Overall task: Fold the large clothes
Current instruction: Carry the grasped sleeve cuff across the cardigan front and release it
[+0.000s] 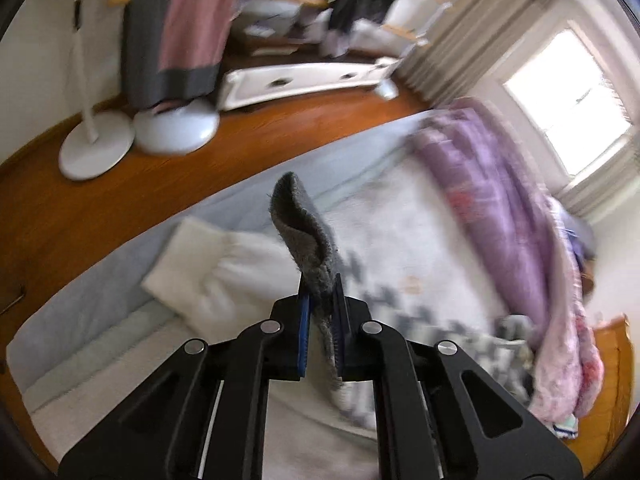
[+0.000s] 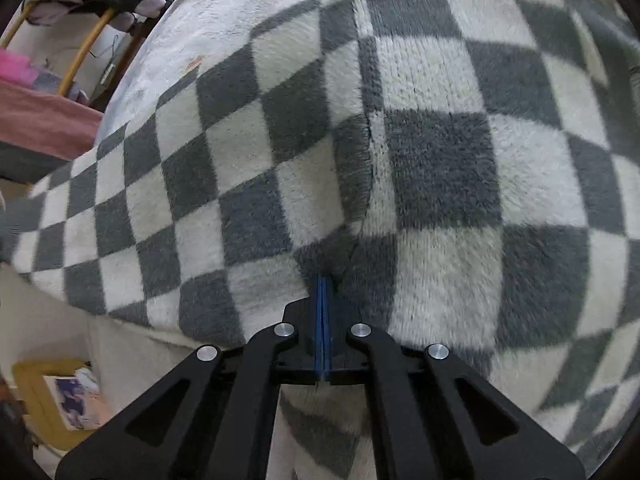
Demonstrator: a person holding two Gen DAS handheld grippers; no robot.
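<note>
The fold looks barely begun. The left gripper is clamped on a grey edge of the fleece, whose corner sticks up past the pads, while the rest of the checked garment trails off below and to the right over the bed. The right gripper has its jaws pressed together at a seam in the fleece; a pinch of pile may be caught at the tips, but the view is too close to be sure. The cloth seen from the right wrist lies spread in one broad sheet with a single ridge, so every fold seems still to make. The bed carries a pale cover, a white pillow and a purple quilt bunched at the far side. Beyond are a wood floor, a fan base, hanging clothes and a bright window.
</note>
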